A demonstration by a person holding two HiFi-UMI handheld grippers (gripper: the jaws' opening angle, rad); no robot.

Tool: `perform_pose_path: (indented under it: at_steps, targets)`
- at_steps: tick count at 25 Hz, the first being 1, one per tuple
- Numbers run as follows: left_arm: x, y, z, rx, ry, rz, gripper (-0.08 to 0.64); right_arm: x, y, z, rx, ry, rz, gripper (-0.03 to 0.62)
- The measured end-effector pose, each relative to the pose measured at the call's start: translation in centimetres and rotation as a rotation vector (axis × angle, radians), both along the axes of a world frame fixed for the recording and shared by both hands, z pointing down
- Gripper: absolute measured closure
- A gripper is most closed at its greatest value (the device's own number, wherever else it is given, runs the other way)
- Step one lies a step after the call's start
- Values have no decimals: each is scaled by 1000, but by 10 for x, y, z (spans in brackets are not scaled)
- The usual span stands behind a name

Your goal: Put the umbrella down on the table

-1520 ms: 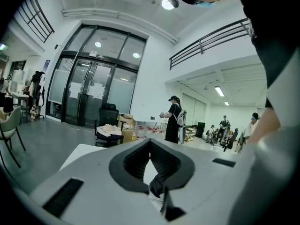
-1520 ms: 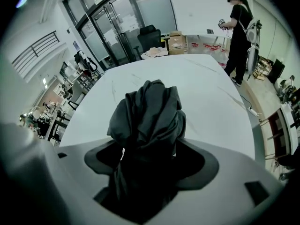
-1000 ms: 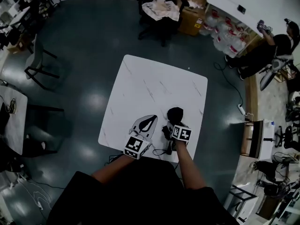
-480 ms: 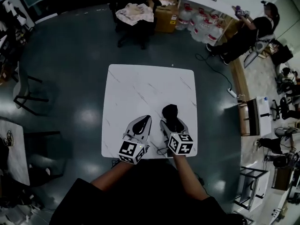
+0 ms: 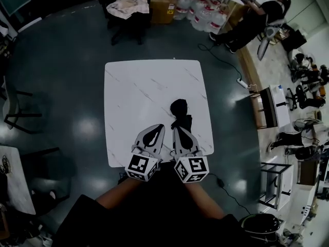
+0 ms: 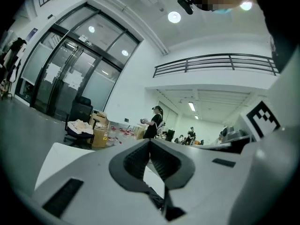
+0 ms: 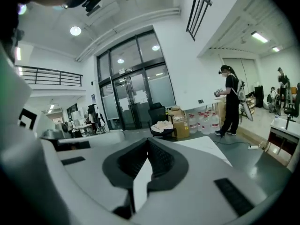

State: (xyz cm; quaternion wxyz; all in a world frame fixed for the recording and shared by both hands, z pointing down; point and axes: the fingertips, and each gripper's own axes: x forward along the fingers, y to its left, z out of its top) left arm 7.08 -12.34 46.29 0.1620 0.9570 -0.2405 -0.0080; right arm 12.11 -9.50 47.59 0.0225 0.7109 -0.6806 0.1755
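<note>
A: What's just changed?
B: The right hand-held gripper [image 5: 178,130] has let go, shut empty and pulled up. The umbrella [image 5: 179,108] now lies on the desk [image 5: 139,86], near its right edge. Looks done.
A: The left hand-held gripper [image 5: 160,127]?
B: Closed on nothing too.
A: Any writing?
B: None readable — only the square markers [image 5: 191,166].

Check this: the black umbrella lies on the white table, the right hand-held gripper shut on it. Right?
No: the right hand-held gripper is shut on nothing, as the right gripper view shows. The umbrella does lie on the table.
</note>
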Motion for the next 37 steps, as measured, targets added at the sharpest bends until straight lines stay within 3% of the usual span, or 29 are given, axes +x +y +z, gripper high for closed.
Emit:
perform_pose_path:
  at_steps: [6,17,37]
  targets:
    - [-13,4,-25,95,43,-13,543,-23,13,-28,108,128,8,575]
    - [-14,22,-38,227,44,-4,543,-25,28,-35,177,166,41,575]
    - [1,59,-41,293,27,105,543,-26,52,-39,184,218,77,575]
